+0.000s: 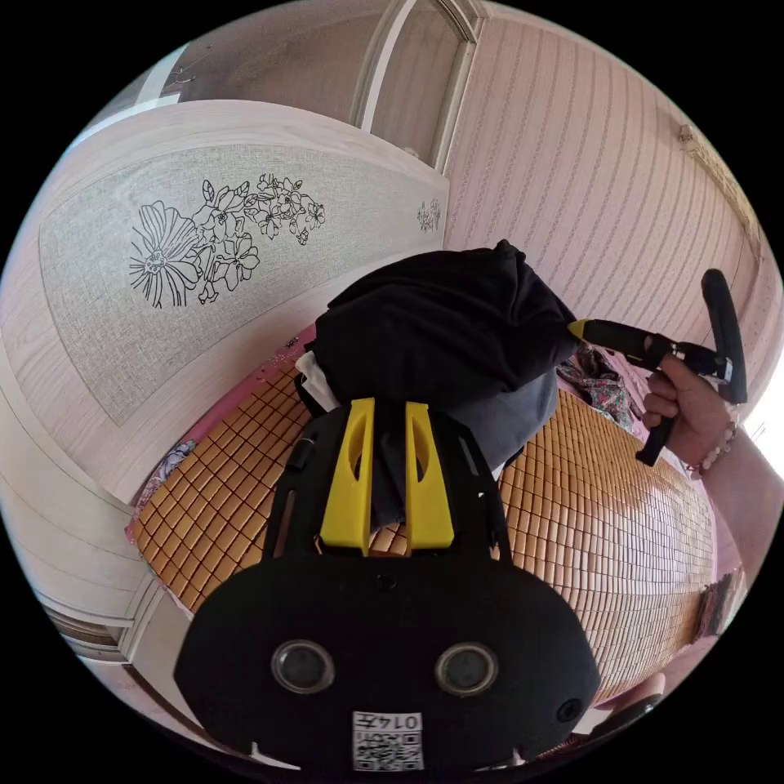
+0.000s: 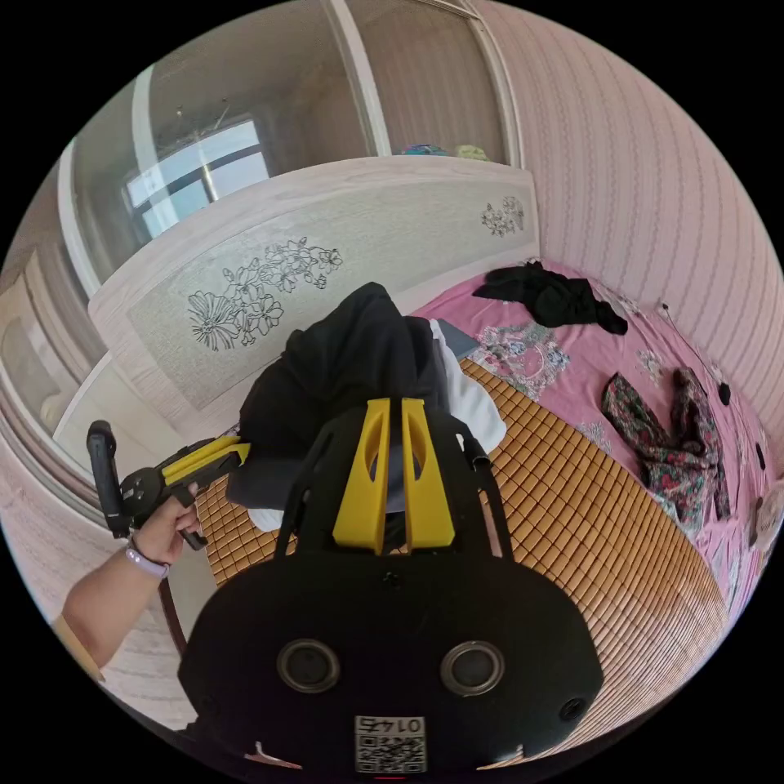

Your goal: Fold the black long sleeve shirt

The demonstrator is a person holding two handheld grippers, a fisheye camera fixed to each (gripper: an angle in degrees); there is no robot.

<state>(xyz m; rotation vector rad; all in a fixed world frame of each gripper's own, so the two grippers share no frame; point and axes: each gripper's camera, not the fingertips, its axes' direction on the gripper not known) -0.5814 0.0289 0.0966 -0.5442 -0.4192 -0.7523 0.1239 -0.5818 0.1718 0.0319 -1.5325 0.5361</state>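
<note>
Both claws seem to be carrying the black long sleeve shirt (image 1: 441, 327) as a bunched, folded bundle, so the step in hand looks like setting it down; it would go best if both hands lower together and level, keeping the folds stacked, and let go only once the bundle rests flat on the bamboo mat (image 1: 604, 523). In the left gripper view, the left gripper (image 1: 388, 478) sits at lower centre, its yellow jaws close together and clamped on dark cloth hanging from the bundle just above them. The right gripper (image 1: 581, 329) enters from the right edge, its tip buried in the shirt's side. In the right gripper view, the right gripper (image 2: 392, 478) at lower centre pinches the shirt (image 2: 351, 359), which rises directly above the jaws at frame centre.
</note>
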